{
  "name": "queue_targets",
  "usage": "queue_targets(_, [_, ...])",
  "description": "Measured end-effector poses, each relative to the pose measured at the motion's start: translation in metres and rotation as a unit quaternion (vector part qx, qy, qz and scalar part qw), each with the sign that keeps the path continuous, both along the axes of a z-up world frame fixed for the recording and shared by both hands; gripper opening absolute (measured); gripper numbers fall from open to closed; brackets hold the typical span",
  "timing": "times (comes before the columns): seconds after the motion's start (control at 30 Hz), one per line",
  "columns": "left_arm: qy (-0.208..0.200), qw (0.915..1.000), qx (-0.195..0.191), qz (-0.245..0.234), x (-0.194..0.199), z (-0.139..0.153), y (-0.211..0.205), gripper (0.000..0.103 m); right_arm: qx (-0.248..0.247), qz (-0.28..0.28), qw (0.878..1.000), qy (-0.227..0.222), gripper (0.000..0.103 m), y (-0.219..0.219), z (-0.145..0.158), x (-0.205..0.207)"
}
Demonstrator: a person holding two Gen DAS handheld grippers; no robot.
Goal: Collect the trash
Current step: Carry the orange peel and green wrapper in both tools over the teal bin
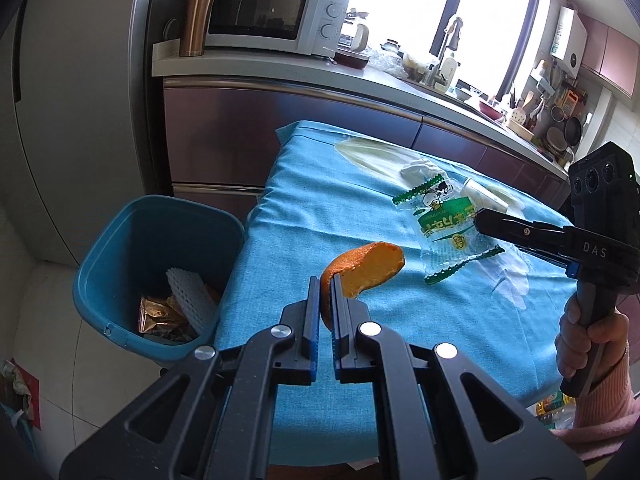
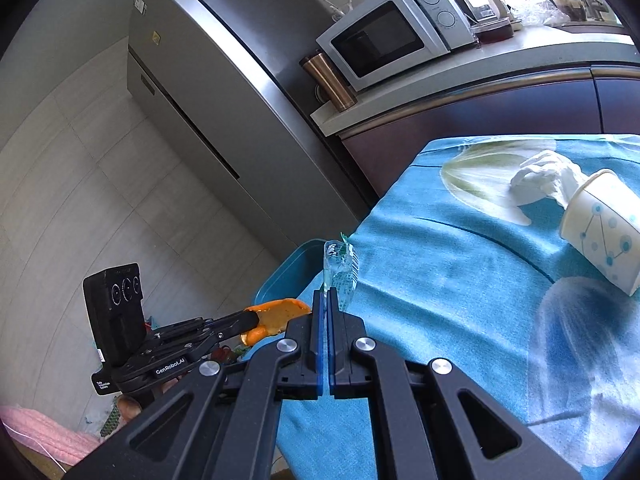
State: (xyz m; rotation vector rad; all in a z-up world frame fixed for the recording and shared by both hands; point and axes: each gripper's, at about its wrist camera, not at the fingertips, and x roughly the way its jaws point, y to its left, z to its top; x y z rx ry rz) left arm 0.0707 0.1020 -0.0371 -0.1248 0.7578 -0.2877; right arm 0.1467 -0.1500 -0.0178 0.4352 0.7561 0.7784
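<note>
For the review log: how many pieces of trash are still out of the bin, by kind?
Orange peel, held in the left gripper: 1
Clear snack wrapper, held in the right gripper: 1
Crumpled tissue, on the table: 1
Paper cup, lying on its side on the table: 1
Total: 4

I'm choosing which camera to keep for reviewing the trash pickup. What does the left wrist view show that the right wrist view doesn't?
Only the left wrist view looks into the blue bin, with a white foam net and a foil wrapper inside, and shows the green snack wrapper spread flat.

Only the right wrist view shows the paper cup clearly, lying on its side.

Both show the left gripper shut on the orange peel, the right gripper shut on the wrapper, and the crumpled tissue.
</note>
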Motion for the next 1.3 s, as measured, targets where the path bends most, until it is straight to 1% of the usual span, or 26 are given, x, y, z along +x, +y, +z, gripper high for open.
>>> queue_targets(0.4, [-0.008, 0.9994, 0.000, 0.033, 0.000, 0.004, 0.029, 0.005, -0.003, 0.037, 0.999, -0.005, 0.001, 0.033, 0.003, 0.010])
queue_targets(0.87, [-0.016, 0.9950, 0.005, 0.098, 0.007, 0.007, 0.079, 0.005, -0.010, 0.088, 0.996, -0.010, 0.001, 0.084, 0.009, 0.027])
queue_targets(1.3, [-0.002, 0.9901, 0.006, 0.140, 0.023, -0.007, 0.112, 0.005, -0.034, 0.128, 0.991, -0.005, 0.001, 0.132, 0.008, 0.045])
